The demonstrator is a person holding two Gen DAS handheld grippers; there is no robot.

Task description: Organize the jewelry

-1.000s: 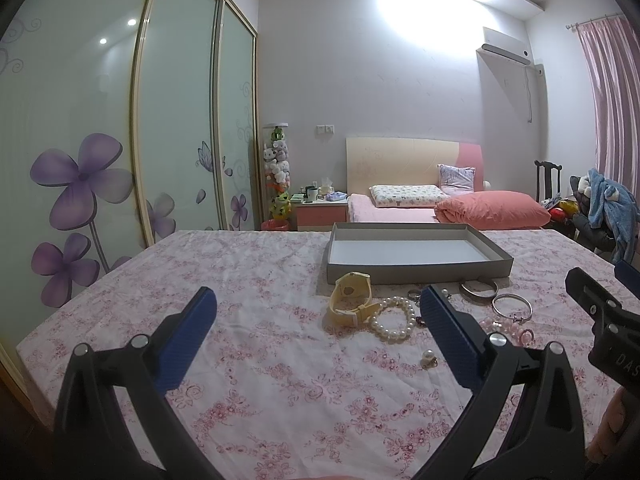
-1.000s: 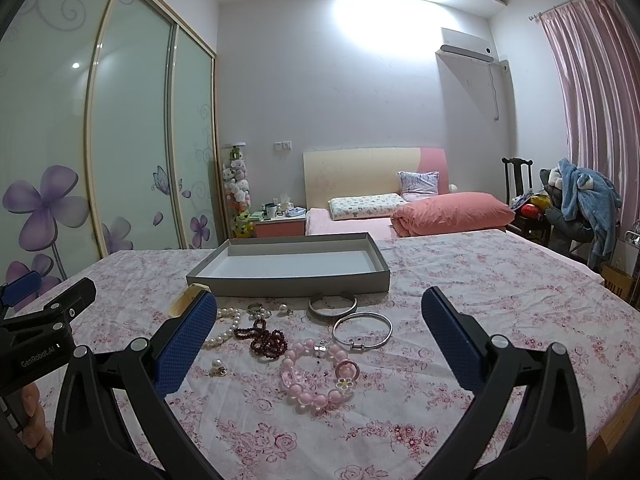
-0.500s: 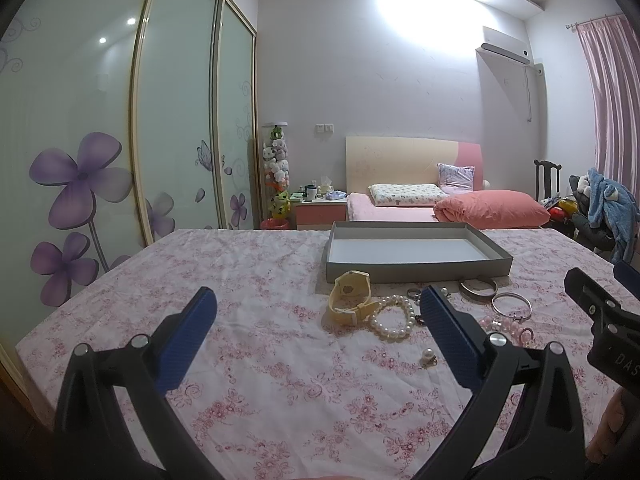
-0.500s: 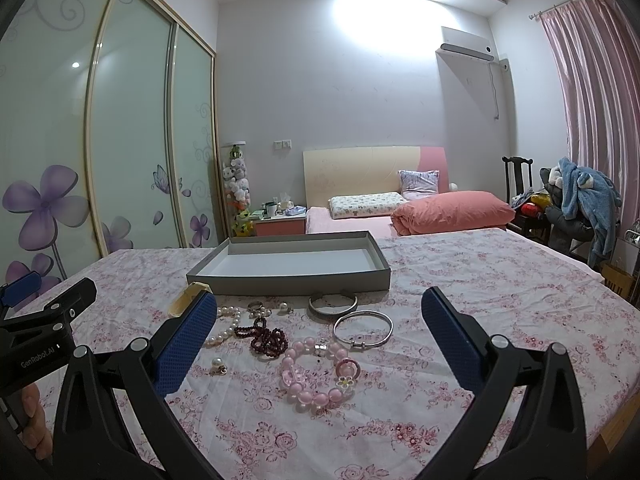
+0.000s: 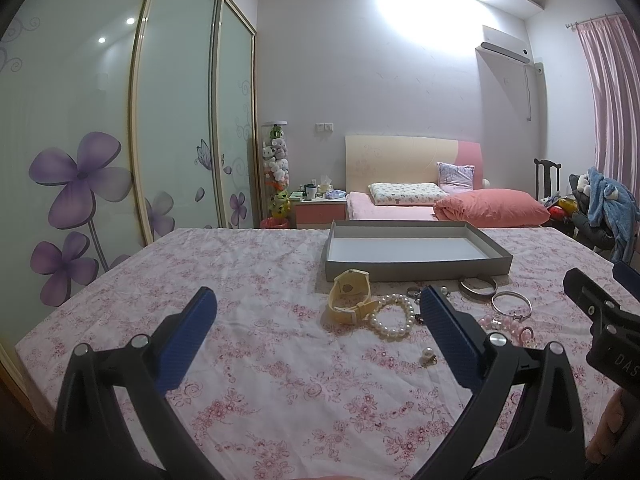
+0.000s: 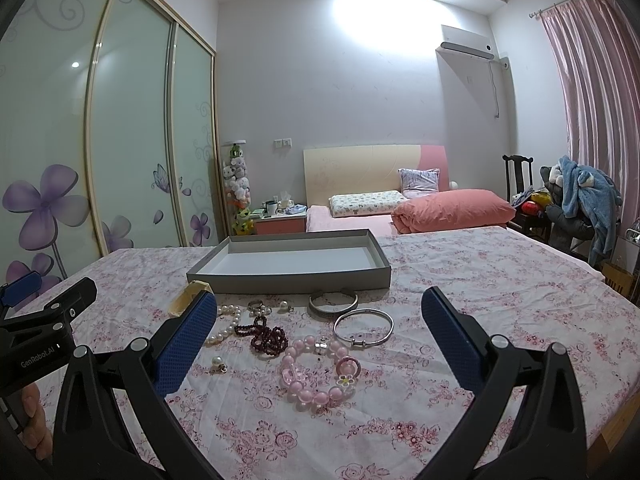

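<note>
An empty grey tray (image 5: 416, 270) (image 6: 288, 279) sits on the floral cloth. In front of it lie a yellow watch (image 5: 349, 297), a pearl bracelet (image 5: 394, 317) (image 6: 224, 322), a dark red bead string (image 6: 266, 336), a pink bead bracelet (image 6: 318, 372), two silver bangles (image 6: 363, 327) (image 6: 333, 302) and a pearl earring (image 5: 428, 357) (image 6: 218, 362). My left gripper (image 5: 318, 326) hovers open, nearer than the watch. Also open and holding nothing, my right gripper (image 6: 318, 332) hangs above the pink bracelet.
The table's floral cloth (image 5: 248, 280) ends at a near and left edge. Behind stand a bed with a pink duvet (image 6: 452, 208), a wardrobe with flower doors (image 5: 80, 184) and a chair piled with clothes (image 6: 576, 204).
Both views have crept slightly forward and down toward the jewelry. Nothing on the cloth has moved, and both grippers stay open.
</note>
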